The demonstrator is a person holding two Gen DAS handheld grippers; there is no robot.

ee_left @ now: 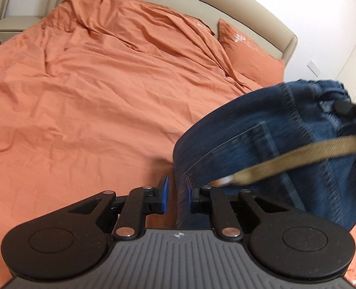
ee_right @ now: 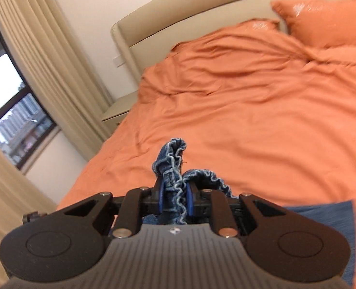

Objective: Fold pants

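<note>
Dark blue denim pants [ee_left: 262, 139] hang over the orange bed at the right of the left wrist view, with a back pocket showing and a khaki strap [ee_left: 298, 154] trailing across them. My left gripper [ee_left: 178, 192] is nearly closed, and the pants' left edge runs between its blue pads. My right gripper [ee_right: 175, 197] is shut on the gathered elastic waistband [ee_right: 173, 159], which sticks up past its fingertips. More denim [ee_right: 322, 212] hangs below it at the lower right. The right gripper [ee_left: 346, 107] also shows at the far right of the left wrist view, pinching the raised top of the pants.
A wrinkled orange duvet [ee_left: 105, 96] covers the bed. An orange pillow [ee_left: 247, 50] leans on the beige headboard [ee_left: 226, 7]. A beige nightstand [ee_right: 117, 110], curtains [ee_right: 45, 48] and a window [ee_right: 9, 108] stand left of the bed.
</note>
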